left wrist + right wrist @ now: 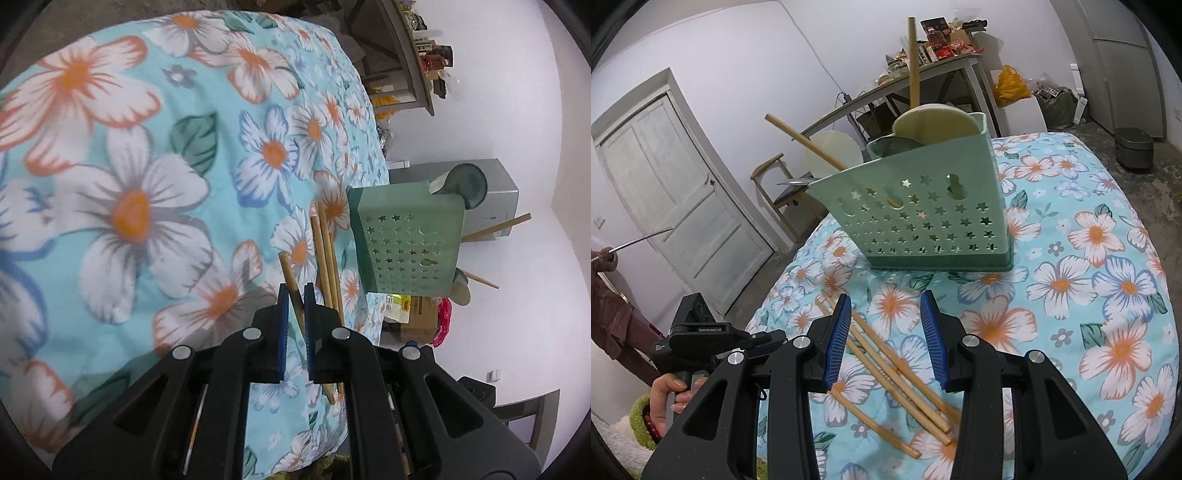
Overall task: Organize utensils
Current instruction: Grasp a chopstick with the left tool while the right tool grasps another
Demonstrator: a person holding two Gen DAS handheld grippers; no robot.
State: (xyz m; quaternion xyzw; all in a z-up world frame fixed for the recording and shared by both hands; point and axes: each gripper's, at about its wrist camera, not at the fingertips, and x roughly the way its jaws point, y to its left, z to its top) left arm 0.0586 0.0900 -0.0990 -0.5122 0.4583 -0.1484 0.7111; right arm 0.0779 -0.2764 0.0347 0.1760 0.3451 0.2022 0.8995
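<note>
My left gripper (295, 291) is shut on one wooden chopstick (290, 273), which runs slantwise between the blue pads over the flowered cloth. Several more chopsticks (325, 254) lie just to its right, in front of the green star-punched utensil holder (406, 243). In the right wrist view that holder (923, 221) stands upright with wooden-handled spoons in it. My right gripper (886, 299) hovers open above the loose chopsticks (897, 373) on the cloth, its pads touching none of them. The left gripper's body (698, 332) and the hand holding it show at lower left.
The flowered cloth (1089, 295) covers a rounded table that drops off at the left and near edges. Beyond stand a white door (676, 192), a chair (775, 177), a cluttered side table (923, 74) and a grey cabinet (495, 192).
</note>
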